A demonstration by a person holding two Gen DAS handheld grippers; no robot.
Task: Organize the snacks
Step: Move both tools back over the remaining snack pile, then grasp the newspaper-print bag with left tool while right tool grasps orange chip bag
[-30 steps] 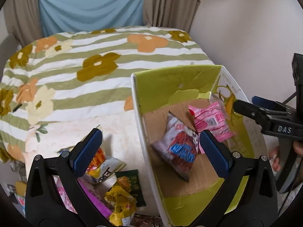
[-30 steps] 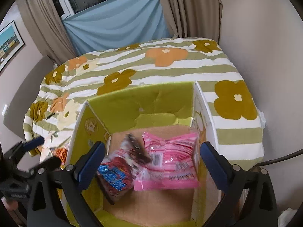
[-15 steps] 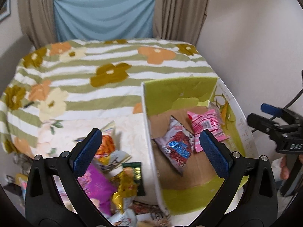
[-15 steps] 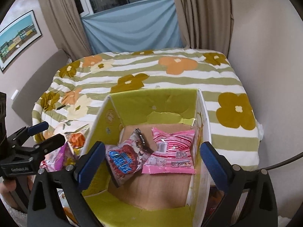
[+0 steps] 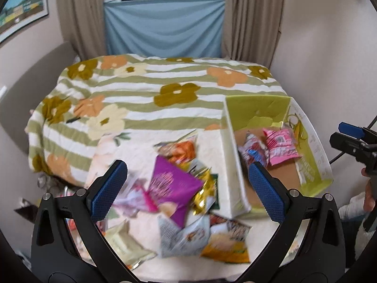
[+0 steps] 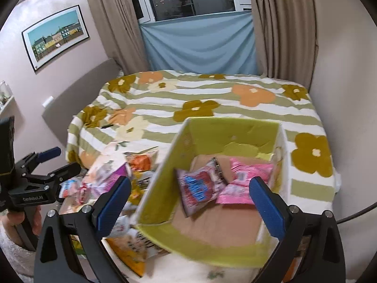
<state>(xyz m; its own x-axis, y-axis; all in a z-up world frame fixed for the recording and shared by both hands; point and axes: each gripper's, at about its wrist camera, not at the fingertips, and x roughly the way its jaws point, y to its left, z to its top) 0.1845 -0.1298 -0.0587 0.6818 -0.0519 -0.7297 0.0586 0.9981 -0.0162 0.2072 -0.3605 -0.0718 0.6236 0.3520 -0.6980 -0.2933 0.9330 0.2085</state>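
Both your left tool (image 5: 188, 184) and right tool (image 6: 189, 198) gape wide and empty: two packets lie in the green cardboard box (image 6: 165, 186) ahead of the right, while the heap of loose foil packets (image 5: 179, 188) ahead of the left waits.

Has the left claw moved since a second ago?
Yes. The left claw has pulled back from the green box, which now looks farther off, with the snack pile in view.

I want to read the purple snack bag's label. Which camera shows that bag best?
The left wrist view: the purple bag lies face up between the open fingers, nearly whole, though motion-blurred. The right wrist view shows only a pink-purple sliver beside the green box, partly hidden by a finger.
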